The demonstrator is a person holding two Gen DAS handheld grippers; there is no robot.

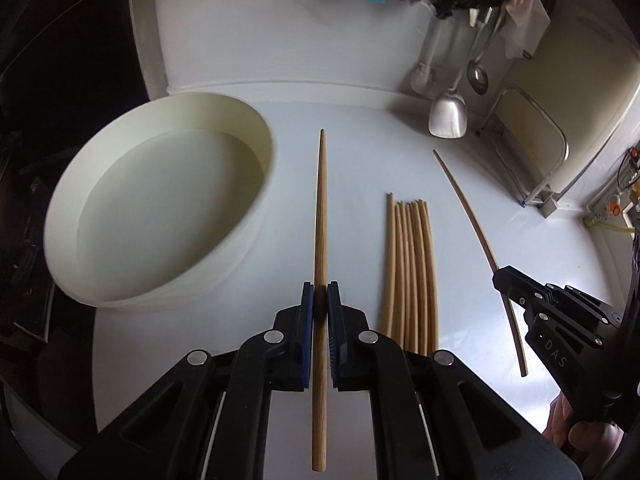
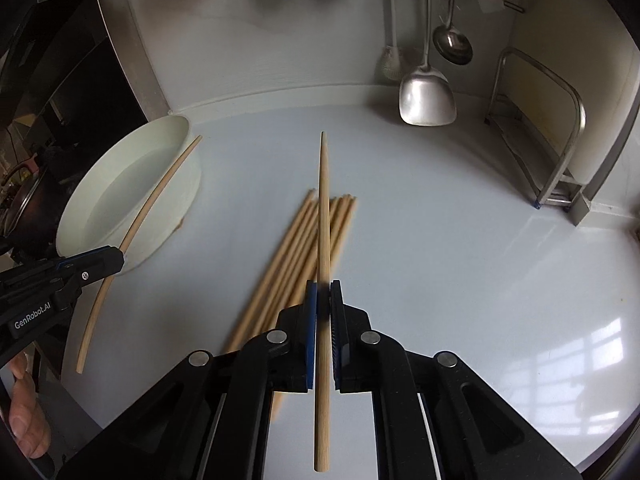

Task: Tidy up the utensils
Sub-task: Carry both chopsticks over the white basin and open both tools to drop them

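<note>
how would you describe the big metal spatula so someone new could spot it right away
Look to the back of the white counter, where utensils hang against the wall. The spatula is the lowest one, its blade nearly touching the counter. Unlike the round ladle beside it, it has a wide, flat, shovel-shaped blade.

A glossy white countertop point(image 2: 460, 240) meets a white wall point(image 2: 260, 40) at twelve o'clock. At one o'clock hang a steel spatula point(image 2: 426, 96) and ladle point(image 2: 452, 42). At three o'clock stands a metal-tube rack point(image 2: 560, 152). Window light reflects at four o'clock.
</note>
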